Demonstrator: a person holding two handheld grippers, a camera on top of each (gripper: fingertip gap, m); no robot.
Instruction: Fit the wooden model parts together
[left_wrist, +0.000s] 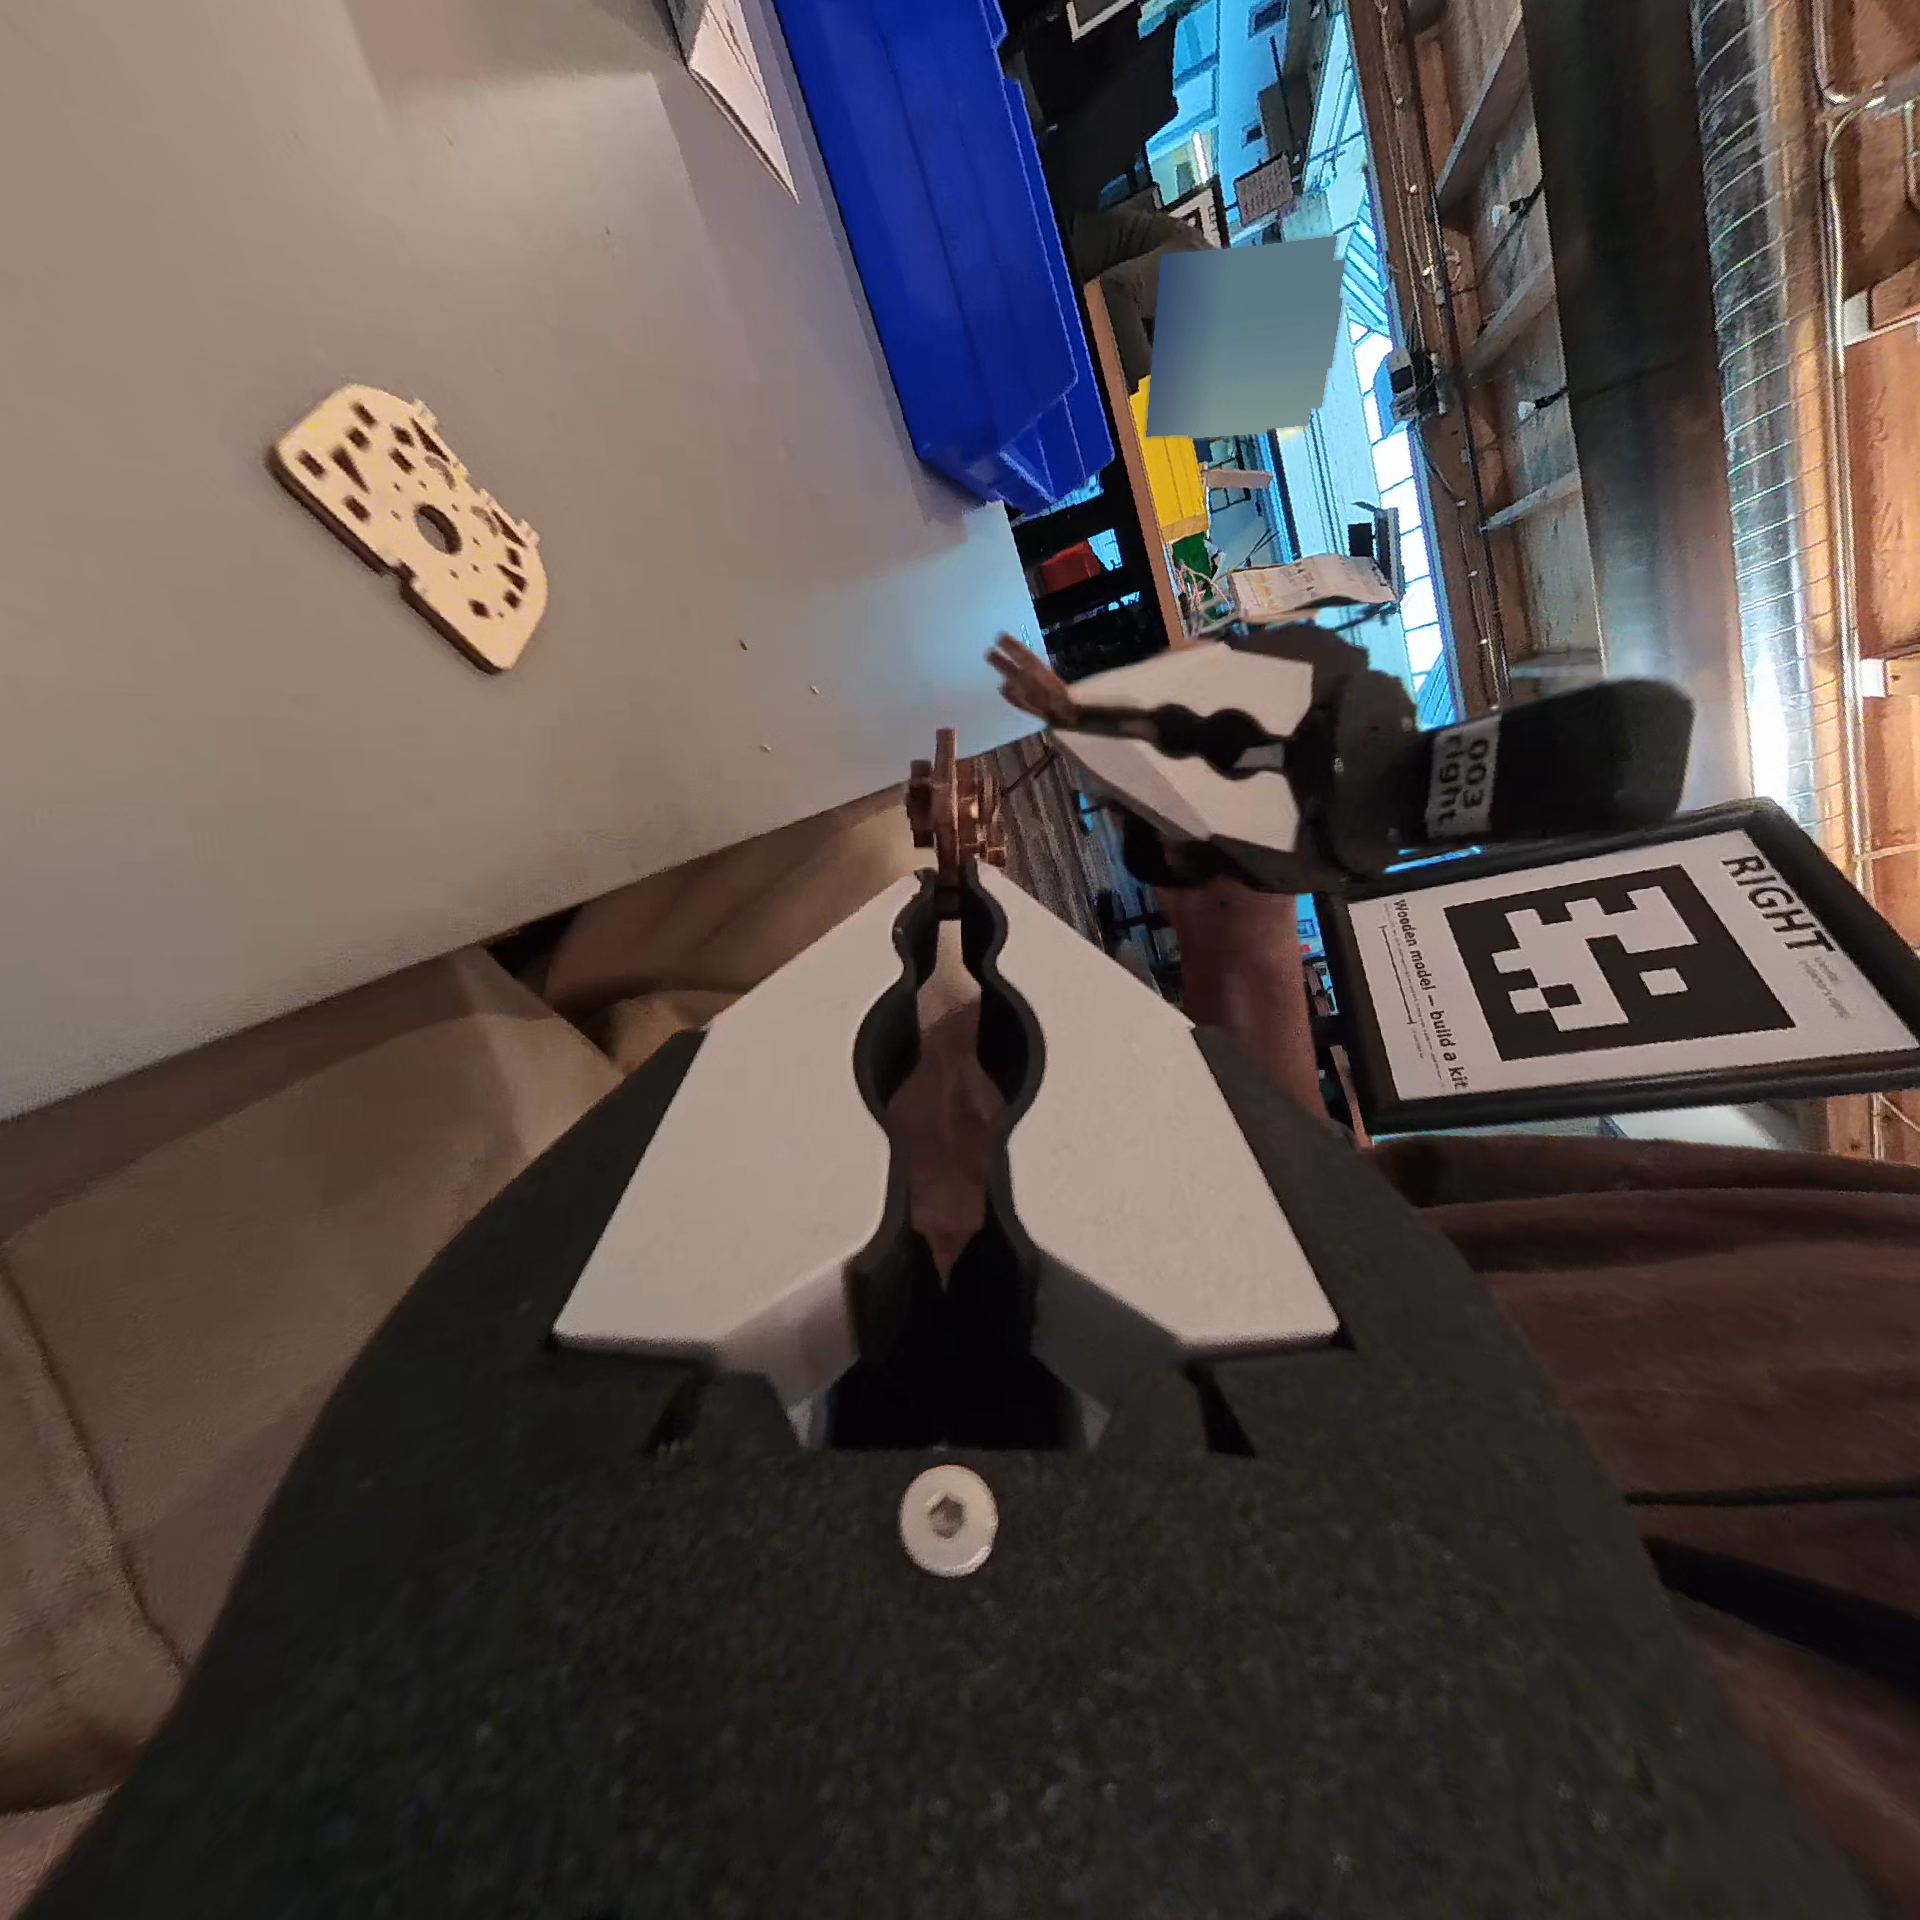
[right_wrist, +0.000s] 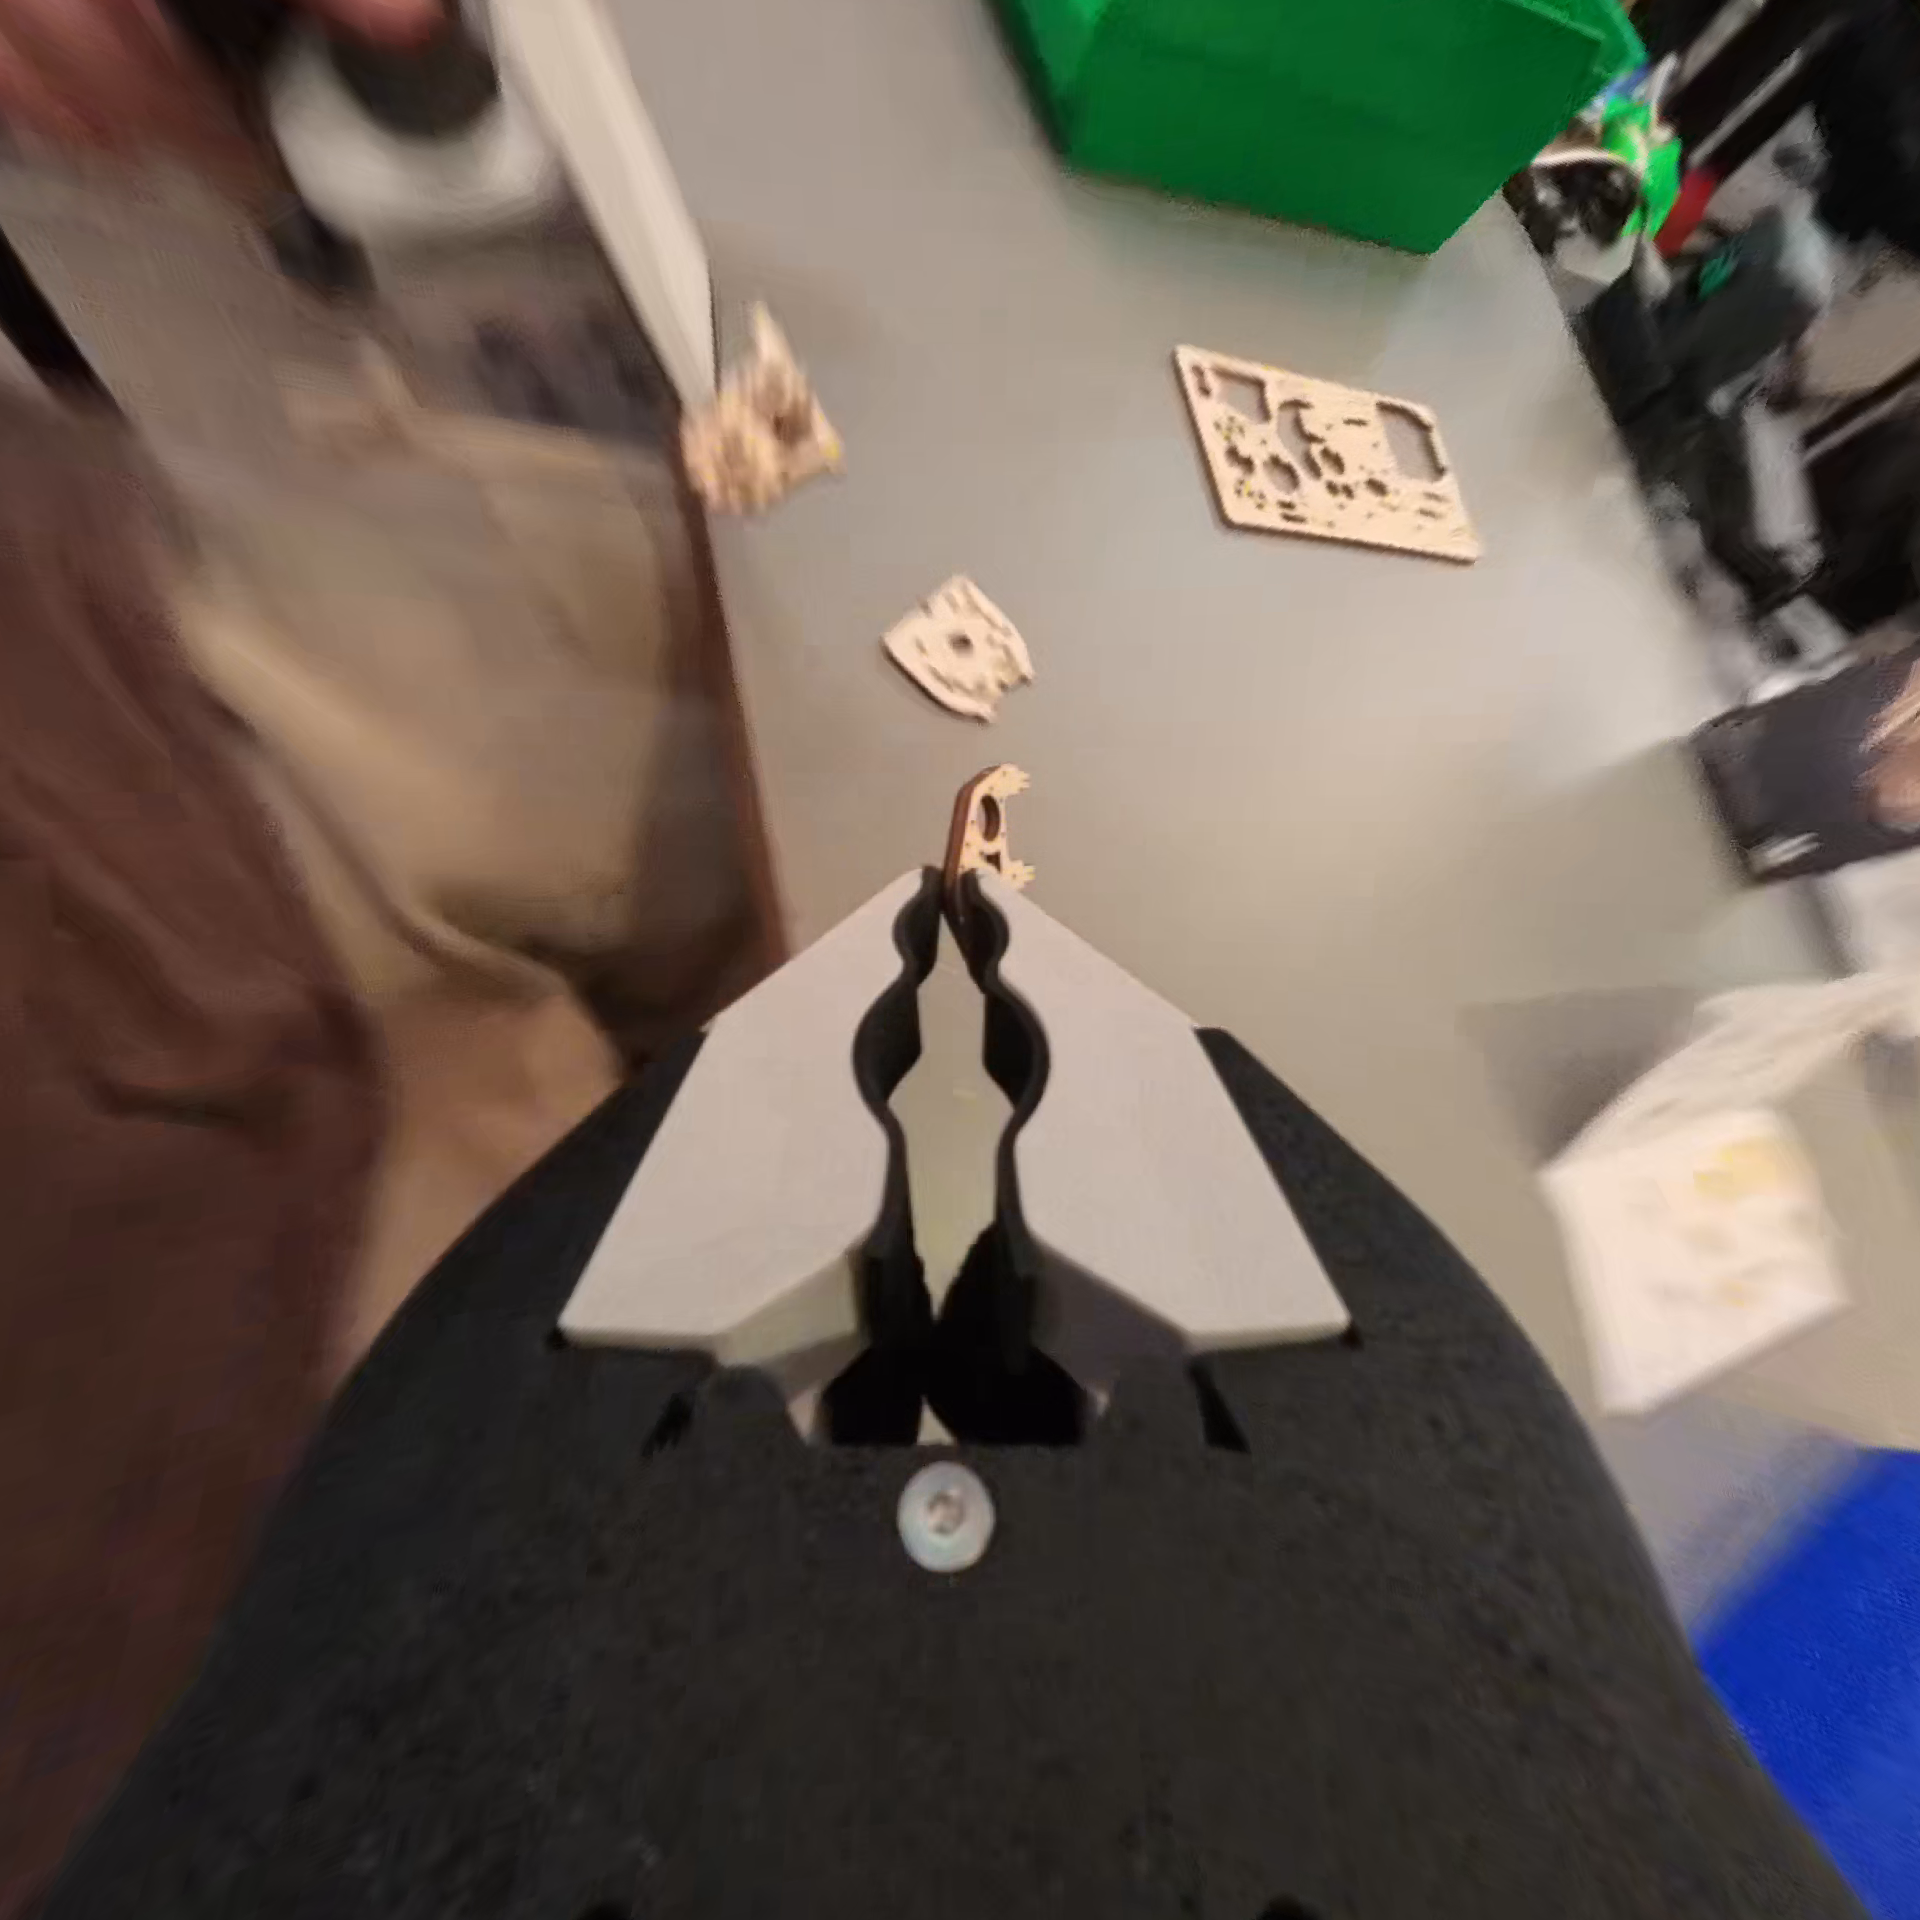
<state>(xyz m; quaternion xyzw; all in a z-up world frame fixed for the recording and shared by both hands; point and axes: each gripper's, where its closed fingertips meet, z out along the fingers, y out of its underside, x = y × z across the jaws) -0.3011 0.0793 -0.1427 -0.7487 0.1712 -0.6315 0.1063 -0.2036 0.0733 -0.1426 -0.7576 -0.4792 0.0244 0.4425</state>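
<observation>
Plywood, thin, light and snappable: small toothed wooden gear piece (right_wrist: 989, 831) pinched edgewise in right gripper (right_wrist: 961, 883), brown toothed wooden cluster (left_wrist: 954, 805) nipped likewise in left gripper (left_wrist: 951, 888), both above grey table (right_wrist: 1299, 831).

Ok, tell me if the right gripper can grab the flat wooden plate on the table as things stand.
Probably not yet. The way to the flat wooden plate looks free, nothing lying between, but the right gripper is already shut on a small toothed wooden piece. It would need to let that go first.

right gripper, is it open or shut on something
Shut on a small toothed wooden part: the right gripper pinches its lower edge between the tips, and the part sticks out above the grey table.
</observation>
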